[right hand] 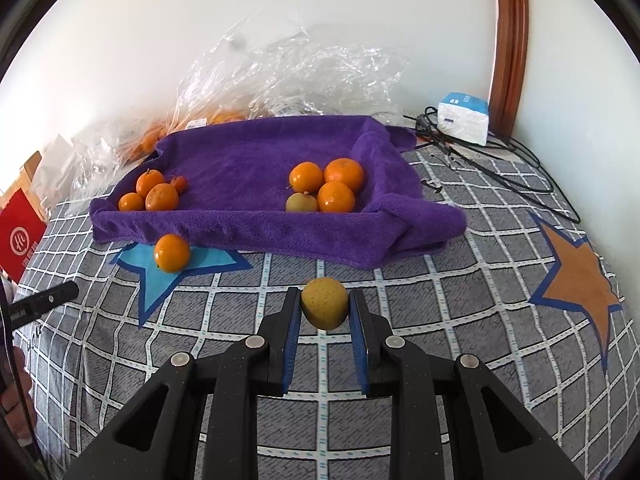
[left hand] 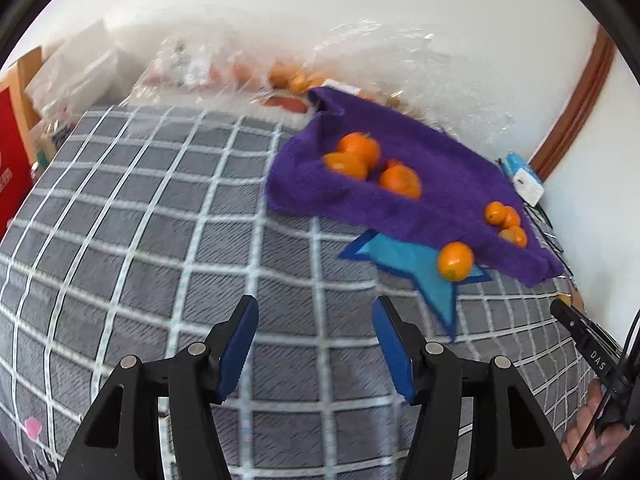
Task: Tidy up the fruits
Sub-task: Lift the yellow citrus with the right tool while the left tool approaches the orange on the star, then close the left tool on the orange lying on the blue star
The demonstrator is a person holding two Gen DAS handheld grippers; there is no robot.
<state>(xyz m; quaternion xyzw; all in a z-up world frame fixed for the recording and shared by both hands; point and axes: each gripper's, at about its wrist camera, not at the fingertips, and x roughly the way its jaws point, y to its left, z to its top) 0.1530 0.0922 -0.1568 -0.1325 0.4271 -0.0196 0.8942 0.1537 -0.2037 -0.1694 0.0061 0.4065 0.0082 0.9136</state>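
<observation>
Right gripper (right hand: 324, 304): clamped on a yellow-green fruit (right hand: 324, 303), blue pads pressing its two sides, fruit carried clear above the checked bedcover (right hand: 460, 280). Left gripper (left hand: 316, 344): spread wide, nothing between the pads, poised over bare cover.

Directly ahead of the right gripper: purple towel (right hand: 256, 160) with raised edges forming a tray. Inside, ahead and slightly right: three oranges (right hand: 338, 184) clustered with a second yellow-green fruit (right hand: 301, 202) touching them. Ahead and left, inside the far-left corner: a group of smaller oranges (right hand: 154, 194). Outside the towel, ahead-left of the right gripper and ahead-right of the left one: single loose orange (right hand: 172, 253) resting on a blue star patch (right hand: 160, 276), just beside the towel's front edge.

Further out: orange star patch (right hand: 576, 276) to the right; crumpled clear plastic bags (right hand: 288, 68) behind the towel; tissue pack (right hand: 464, 118) and black cables (right hand: 500, 160) at far right.

Handling assessment, held fruit: light, firm, rounded, skin dull and finely speckled, so likely not slippery; probably bruisable under hard squeeze. Best held across widest girth, as at present. Likely destination: beside its match in the right-hand cluster. Loose orange: round, prone to rolling on the soft cover; grip from both sides at mid-height.
</observation>
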